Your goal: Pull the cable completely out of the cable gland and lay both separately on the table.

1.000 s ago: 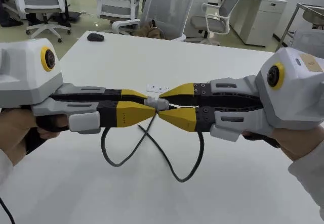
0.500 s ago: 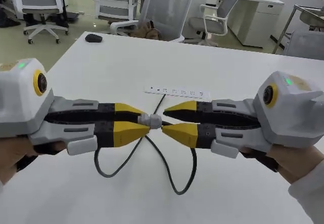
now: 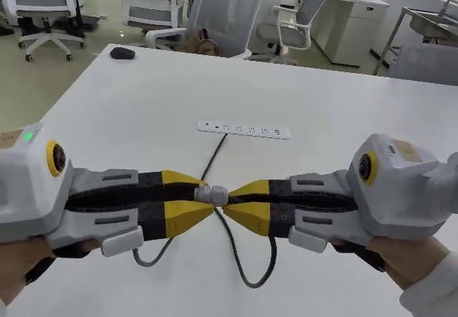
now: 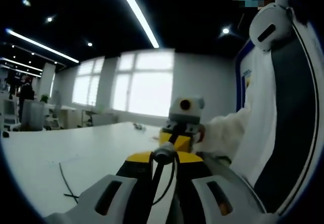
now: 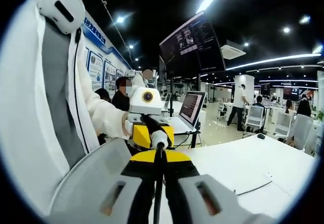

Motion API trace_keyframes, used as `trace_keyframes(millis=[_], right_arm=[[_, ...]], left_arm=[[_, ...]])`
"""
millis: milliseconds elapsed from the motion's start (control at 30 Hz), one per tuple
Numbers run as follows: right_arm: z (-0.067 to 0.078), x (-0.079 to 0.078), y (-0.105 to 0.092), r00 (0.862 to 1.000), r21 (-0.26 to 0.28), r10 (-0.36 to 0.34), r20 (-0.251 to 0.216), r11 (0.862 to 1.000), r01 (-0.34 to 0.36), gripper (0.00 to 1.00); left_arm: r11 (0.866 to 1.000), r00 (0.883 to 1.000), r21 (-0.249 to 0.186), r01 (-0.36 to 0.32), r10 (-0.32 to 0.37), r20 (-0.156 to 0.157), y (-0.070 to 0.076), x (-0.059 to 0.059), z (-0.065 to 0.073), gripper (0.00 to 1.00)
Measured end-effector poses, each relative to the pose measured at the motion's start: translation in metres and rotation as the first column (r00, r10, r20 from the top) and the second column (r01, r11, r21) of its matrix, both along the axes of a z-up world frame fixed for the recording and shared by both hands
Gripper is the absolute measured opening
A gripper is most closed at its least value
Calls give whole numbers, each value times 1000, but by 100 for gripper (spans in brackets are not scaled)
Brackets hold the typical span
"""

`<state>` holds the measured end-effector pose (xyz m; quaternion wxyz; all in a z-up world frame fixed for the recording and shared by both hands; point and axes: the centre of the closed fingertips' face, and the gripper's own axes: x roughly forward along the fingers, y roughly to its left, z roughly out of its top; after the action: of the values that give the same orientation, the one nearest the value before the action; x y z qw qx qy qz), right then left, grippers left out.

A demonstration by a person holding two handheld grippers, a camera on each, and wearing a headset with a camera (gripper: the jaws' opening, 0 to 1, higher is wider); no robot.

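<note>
Tips almost touching over the white table (image 3: pixel 143 95). The left gripper (image 3: pixel 202 194) is clamped tight on the small grey plastic cable gland (image 3: pixel 214 194), and the right gripper (image 3: pixel 232 204), just to the R, is pinched narrow on the thin black cable (image 3: pixel 273 254) where it exits the gland. Rest of the cable droops in a loop on the near side, w/ a white power strip (image 3: pixel 243 129) farther back.

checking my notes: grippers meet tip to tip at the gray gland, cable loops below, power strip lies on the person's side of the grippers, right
Not quite: the head view shows the power strip on the table beyond the grippers, away from the person. The left gripper and right gripper do meet tip to tip at the gray gland, with the cable looping below.
</note>
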<state>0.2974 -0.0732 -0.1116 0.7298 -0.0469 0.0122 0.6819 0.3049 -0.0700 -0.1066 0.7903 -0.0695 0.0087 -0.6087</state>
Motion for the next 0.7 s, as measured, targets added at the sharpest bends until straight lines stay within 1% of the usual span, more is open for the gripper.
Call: trace_keyframes(millis=[33,67,100,167,300,333,367,433,500,533,600,700], right_arm=[[1,-3,0,1000,21,3,-2,1000,-3,2],[1,-4,1,1000,28,8,-5,1000,-8,2],[-2,-5,2,1000,27,4,-8,1000,-4,2],[-5,-6,2,1000,23,-2,-1,1000,2,2],[-6,-6,0,1000,35,-15,-19,999,15,2],[-6,-7,0,999,38,-12,-30,999,14,2],[-6,-8,0,999,38,-12,-43,999,13,2],[-7,-8,0,999,36,-16,-45,999,18,2],[-9,-6,1,999,20,-20,-49,1000,21,2],[-10,-7,2,998,12,-10,-65,1000,10,2],[-10,-6,3,997,8,-12,-70,1000,13,2],[-12,-7,5,997,-6,-13,-75,1000,13,3]], left_arm=[[1000,1000,15,20,-20,-4,-3,-4,-5,19],[999,1000,18,28,-28,1,-6,-6,-6,20],[999,999,14,34,-34,3,-7,-8,-6,20],[999,999,-15,40,-40,-6,-8,-7,-4,20],[998,998,-21,56,-56,-8,-9,-7,-4,18],[998,998,-16,64,-64,1,-9,-9,-3,17],[998,998,-14,69,-69,2,-9,-9,-3,17],[998,998,-4,69,-69,-4,-9,-9,-4,17],[997,997,1,71,-71,-21,-8,-7,-4,17],[997,996,2,81,-81,-30,-7,-8,-4,17],[997,996,8,81,-81,-37,-7,-8,-5,17],[996,996,11,85,-85,-39,-4,-8,-5,17]])
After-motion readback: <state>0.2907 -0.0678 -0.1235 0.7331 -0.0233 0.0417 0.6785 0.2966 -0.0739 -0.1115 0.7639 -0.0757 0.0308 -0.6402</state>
